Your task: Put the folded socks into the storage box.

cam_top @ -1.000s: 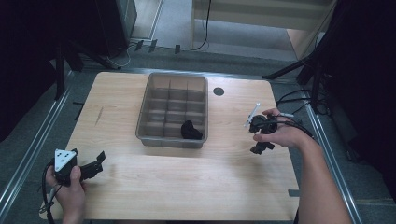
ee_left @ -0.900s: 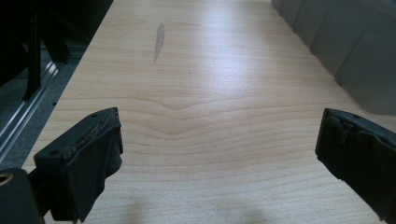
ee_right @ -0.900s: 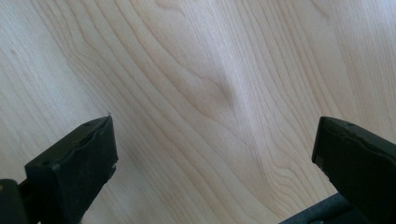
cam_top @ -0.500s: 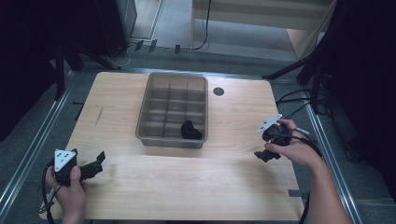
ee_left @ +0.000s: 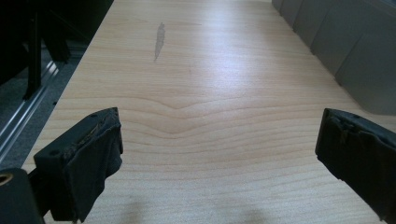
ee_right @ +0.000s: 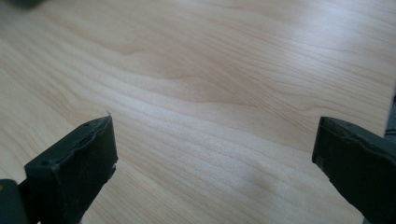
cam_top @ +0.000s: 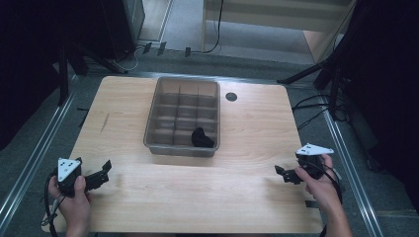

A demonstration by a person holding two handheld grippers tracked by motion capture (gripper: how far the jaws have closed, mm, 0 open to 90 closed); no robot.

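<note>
1. The left gripper (cam_top: 101,173) is resting at the near left corner of the table (cam_top: 247,197), held in the person's left hand (cam_top: 74,205); in the left gripper view its jaws are standing wide apart with bare wood between them.

2. The right gripper (cam_top: 284,174) is sitting near the right edge of the table, held in the right hand (cam_top: 318,185), and it too is spread wide – the right gripper view is showing nothing but wood grain between the two black pads.

3. The thing the work seems to be about, a small black object (cam_top: 201,138), is lying in the grey divided tray (cam_top: 163,133) at the far middle of the table, in the near right compartment (it may be lapping over into the one beside it; the high view is too coarse to say).

4. Judging by this, the placing step is looking finished: both grippers are empty and well apart from the tray, so the hands seem to be pausing at rest.

5. A next move – if there is one – would be calling for a reach from either near corner to the tray and a closing of the wide jaws on whatever is picked.

6. No brand, label or readable writing is showing; there is a dark round mark (cam_top: 231,97) just right of the tray's far corner and a grey smear (ee_left: 159,39) on the wood at far left.
</note>
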